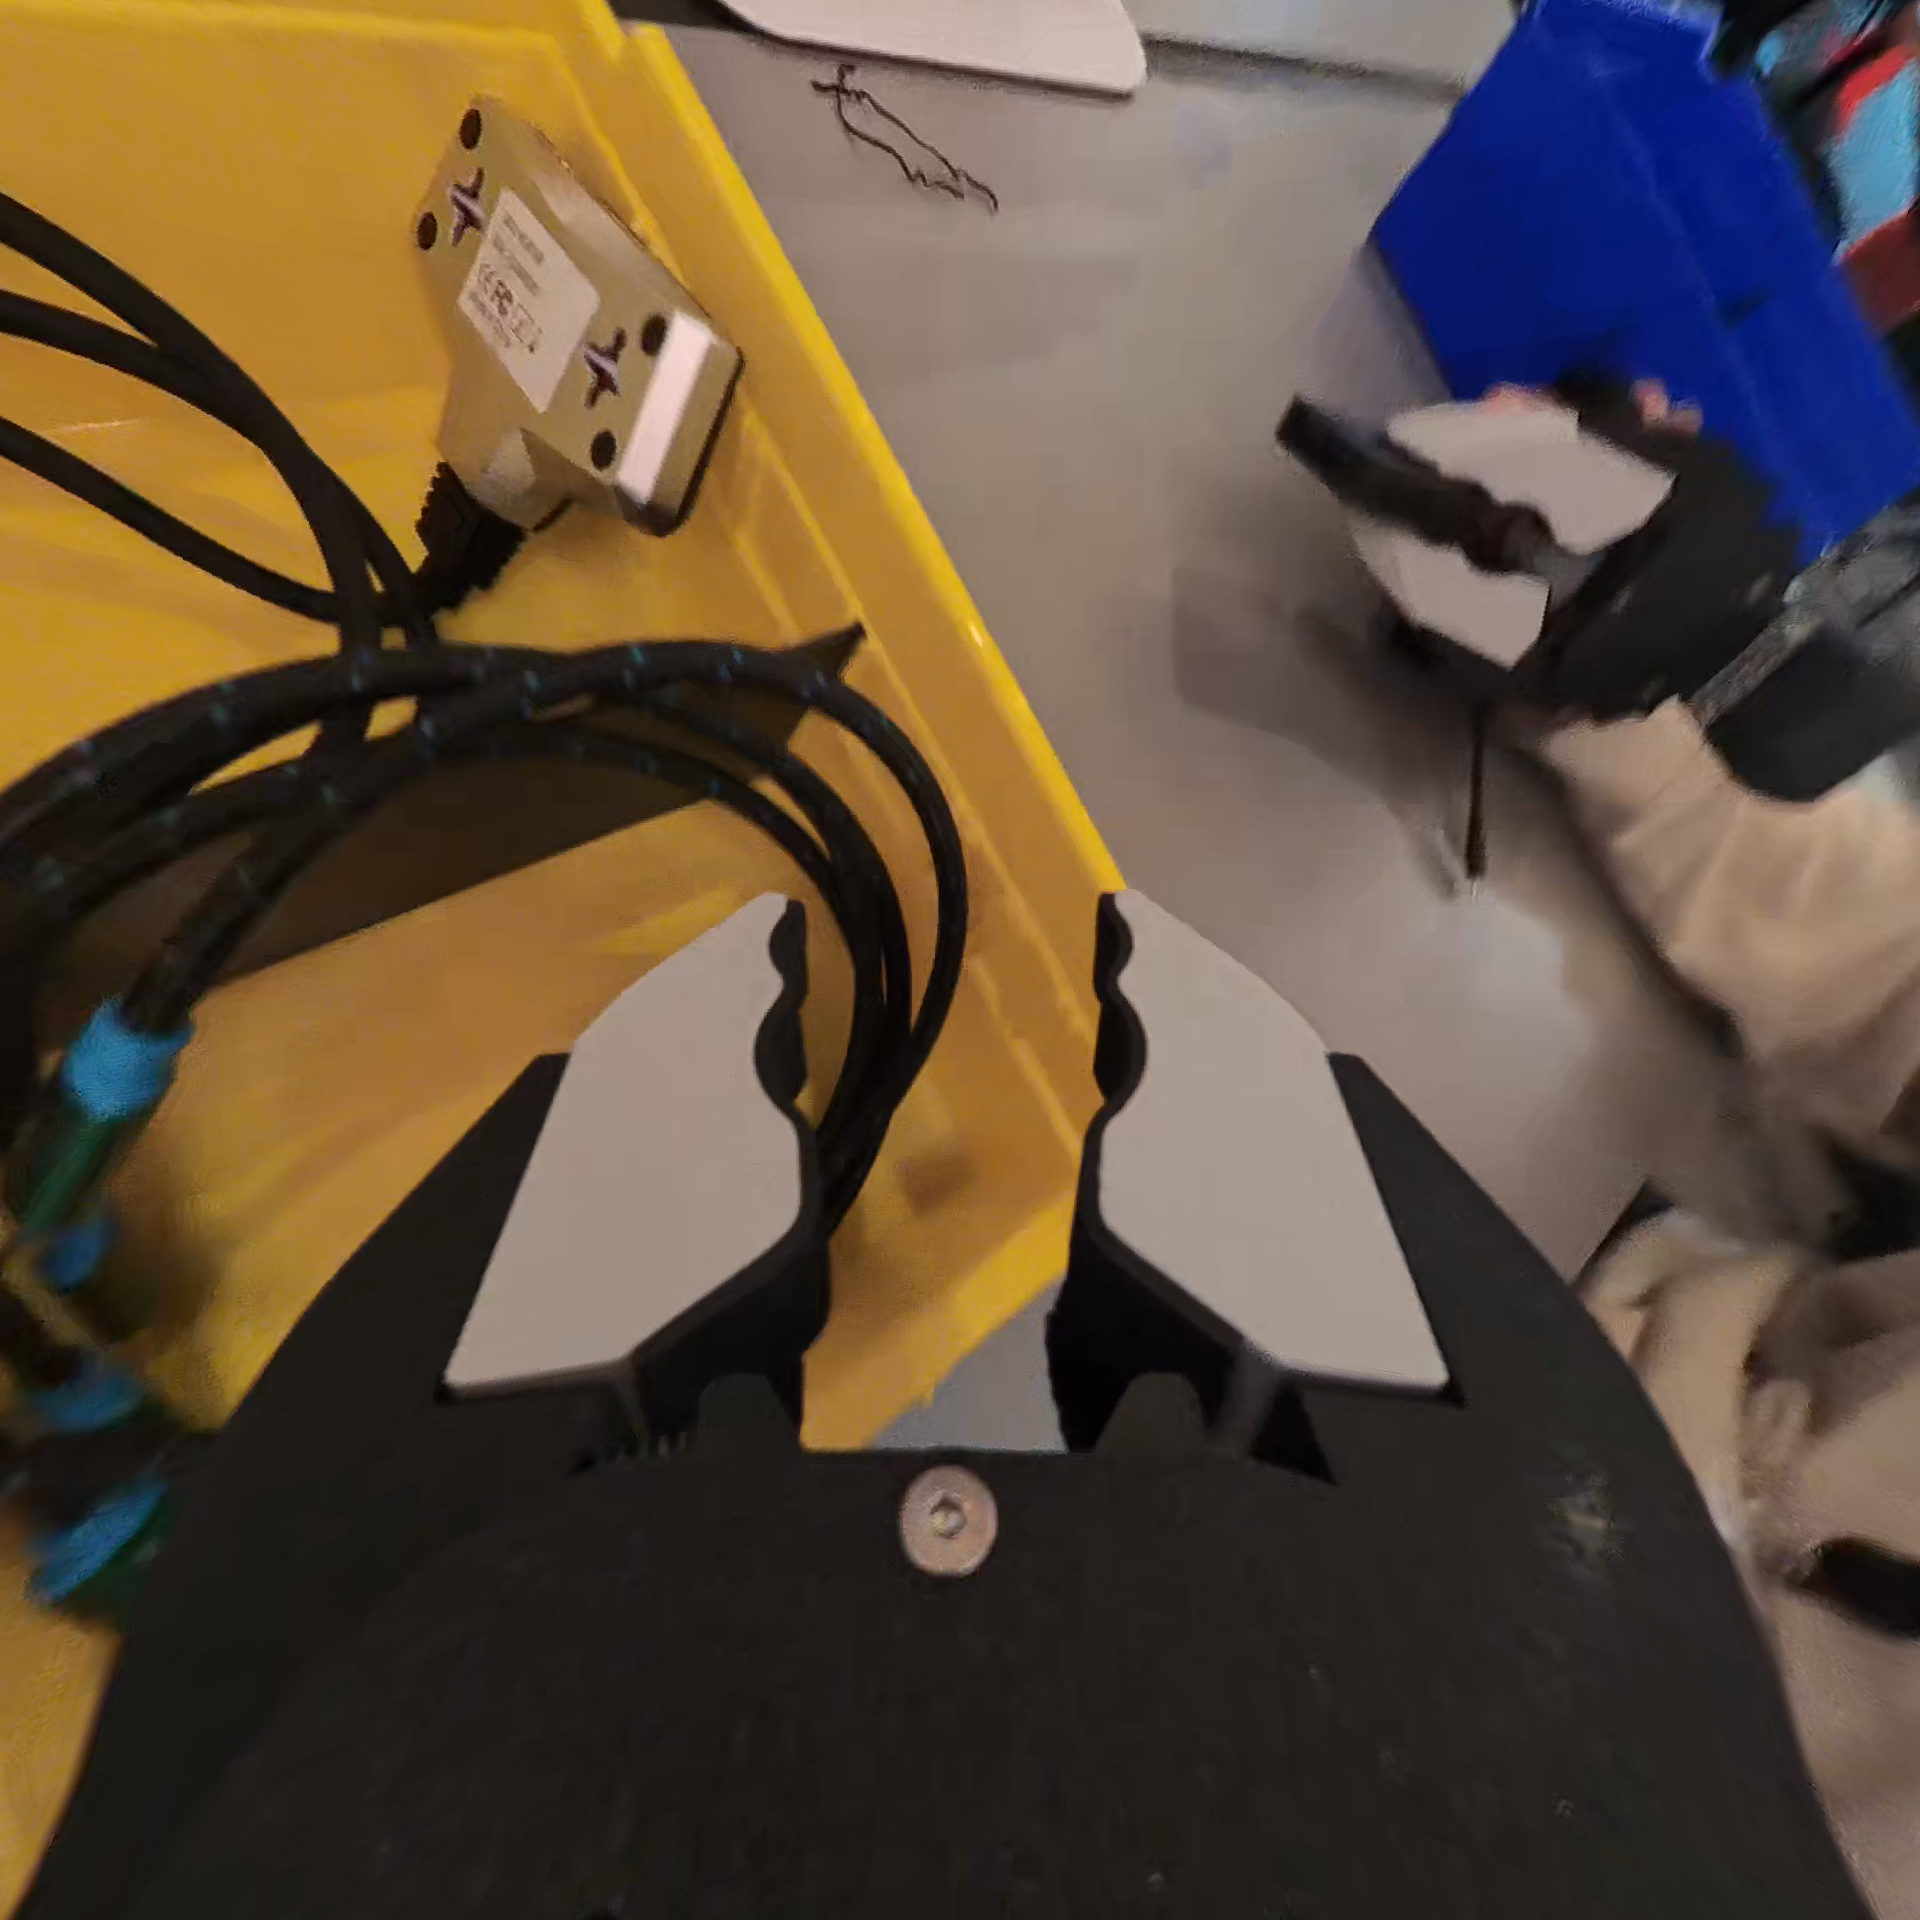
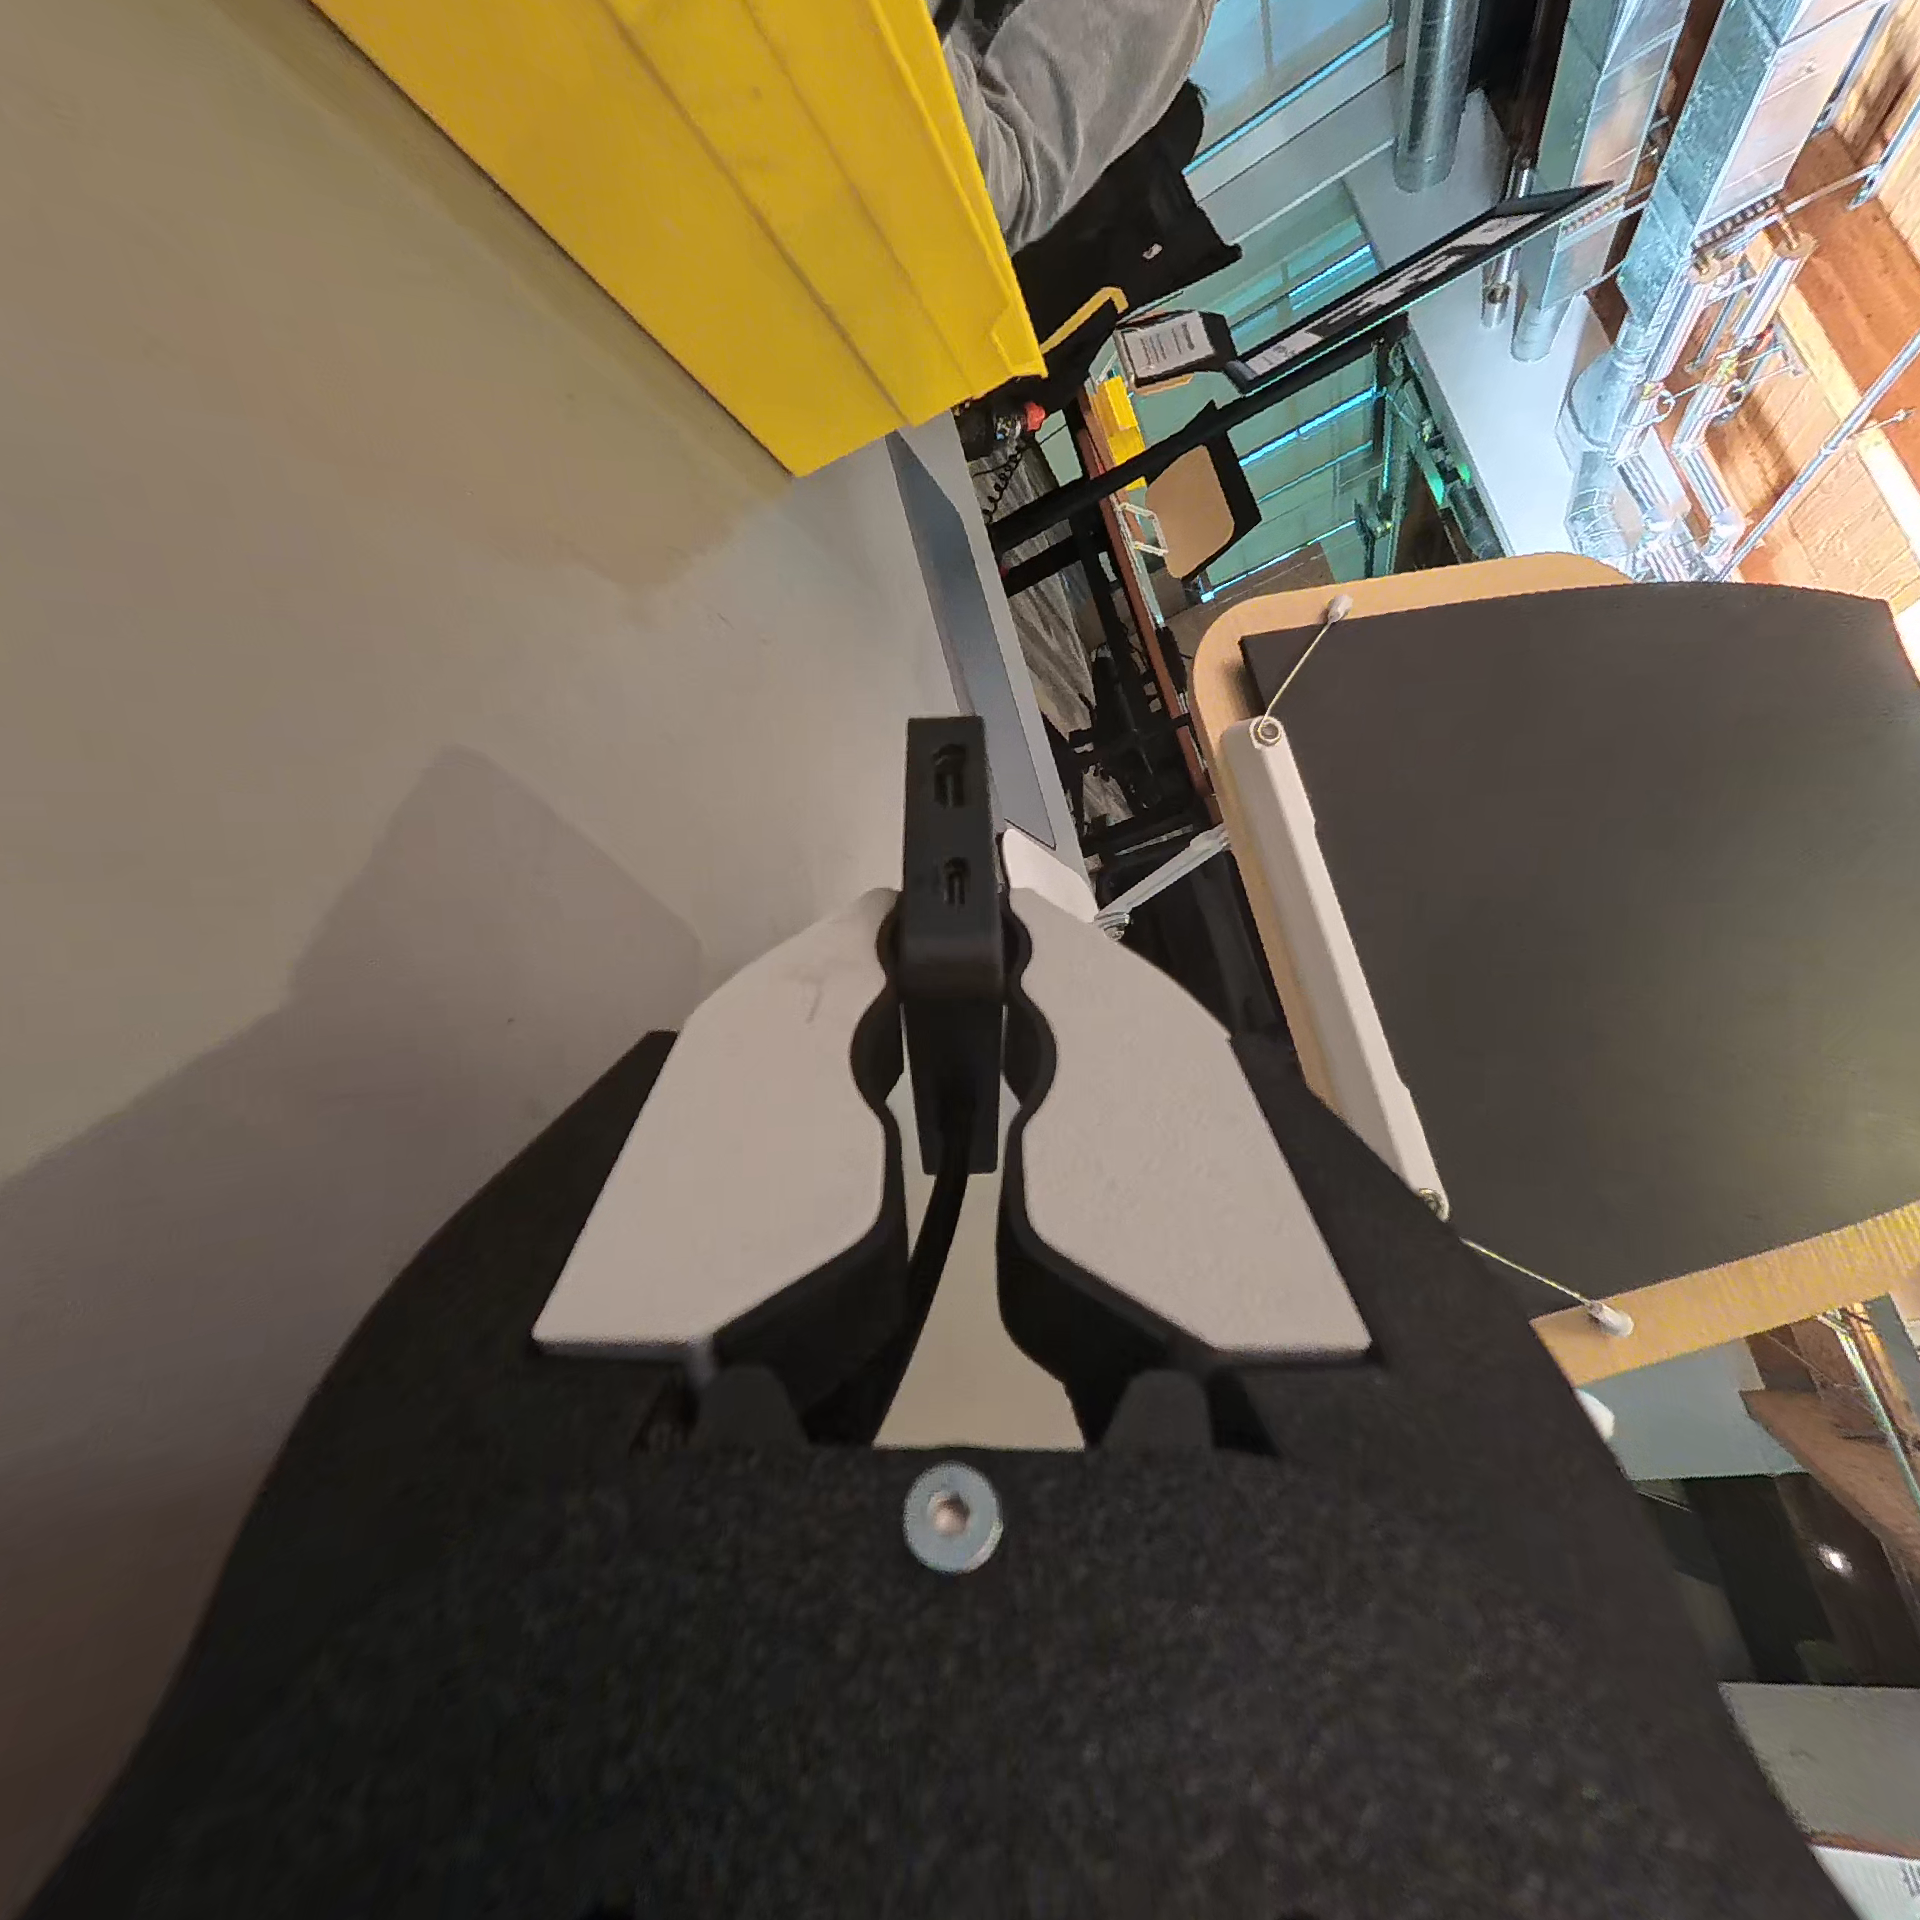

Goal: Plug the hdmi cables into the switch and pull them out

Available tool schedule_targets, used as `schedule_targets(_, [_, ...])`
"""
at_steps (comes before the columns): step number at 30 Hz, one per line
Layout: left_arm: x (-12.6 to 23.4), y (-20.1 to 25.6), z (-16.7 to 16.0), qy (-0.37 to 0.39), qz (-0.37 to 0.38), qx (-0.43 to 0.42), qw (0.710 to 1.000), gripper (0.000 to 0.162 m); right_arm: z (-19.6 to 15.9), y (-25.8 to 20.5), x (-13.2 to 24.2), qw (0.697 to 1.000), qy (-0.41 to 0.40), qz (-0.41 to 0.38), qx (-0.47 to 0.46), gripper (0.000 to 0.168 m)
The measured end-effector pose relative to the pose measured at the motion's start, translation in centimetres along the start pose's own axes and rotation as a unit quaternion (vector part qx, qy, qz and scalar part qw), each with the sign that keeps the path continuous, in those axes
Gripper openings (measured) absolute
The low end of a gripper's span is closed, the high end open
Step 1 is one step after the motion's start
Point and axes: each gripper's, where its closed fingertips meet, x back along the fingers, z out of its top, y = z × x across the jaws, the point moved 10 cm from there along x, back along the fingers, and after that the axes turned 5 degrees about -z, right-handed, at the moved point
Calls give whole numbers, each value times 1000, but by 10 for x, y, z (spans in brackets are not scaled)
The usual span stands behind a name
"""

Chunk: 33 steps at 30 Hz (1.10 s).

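In the right wrist view my right gripper is shut on a flat black HDMI switch, held on edge with two ports facing the camera; its black lead runs back between the fingers. In the left wrist view my left gripper is open and empty over the right rim of a yellow bin. Black braided HDMI cables with blue-collared plugs lie coiled in the bin. A silver box with a cable lies there too. The right gripper with the switch shows far right, blurred.
A grey table carries the yellow bin and a blue bin at the far right. A person's beige sleeve reaches in from the right. A black-and-tan panel stands beyond the switch in the right wrist view. Across from one pair of fingers to the other is roughly 25 centimetres.
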Motion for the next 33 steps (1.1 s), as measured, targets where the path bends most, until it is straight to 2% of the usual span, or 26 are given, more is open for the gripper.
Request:
schedule_targets(3, [-11, -9, 15, 39, 22, 33, 998, 45, -1, 0, 0, 1000, -1, 2, -2, 14])
schedule_targets(6, [-19, -14, 19, 40, 61, 73, 995, 45, -1, -1, -1, 1000, -2, 9, -2, 14])
schedule_targets(10, [-25, -15, 17, 39, 80, 107, 990, 21, -1, -3, -1, 1000, 0, 18, 2, 14])
schedule_targets(13, [-15, -6, 15, 62, 94, 110, 988, 13, -1, -3, -1, 1000, 1, 21, 2, 14])
schedule_targets(17, [5, 13, 11, 77, 97, 99, 987, 12, -2, -3, -1, 1000, 1, 22, 2, 14])
schedule_targets(22, [51, 49, 6, 113, 61, 39, 991, 11, -2, -2, 0, 1000, 2, 19, -1, 14])
schedule_targets(29, [129, 115, 14, 144, -95, -94, 981, 8, -3, 3, 3, 1000, 7, 5, -16, 14])
schedule_targets(31, [126, 151, 10, 112, -134, -170, 970, 8, -5, 7, 4, 999, 10, -4, -32, 14])
schedule_targets(33, [102, 185, -6, 47, -138, -244, 959, 7, -7, 13, 6, 998, 13, -13, -61, 14])
